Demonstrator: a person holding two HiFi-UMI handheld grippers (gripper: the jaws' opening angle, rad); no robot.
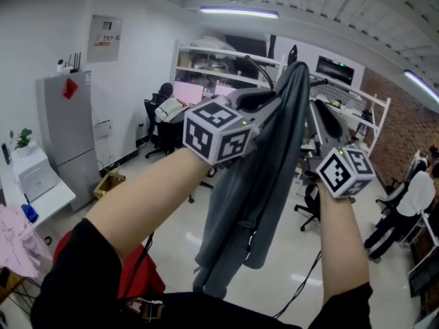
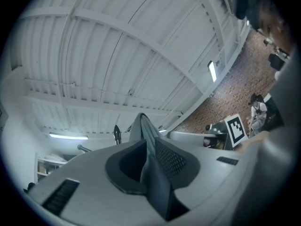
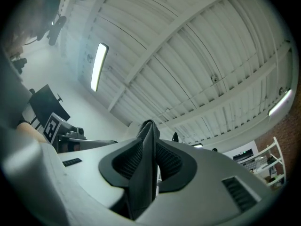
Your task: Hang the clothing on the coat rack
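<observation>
Aloft, garment [image 1: 267, 184] edge clamped in left hand-held gripper [image 2: 149, 145], floor [image 1: 281, 283] open below

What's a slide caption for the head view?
A dark grey garment hangs from between the jaws of the left gripper and right gripper, both held high in an open office.

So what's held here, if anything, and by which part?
The grey garment, near its top edge. The left gripper is clamped on a fold; the right gripper has fabric between its jaws, but a gap shows there.
</observation>
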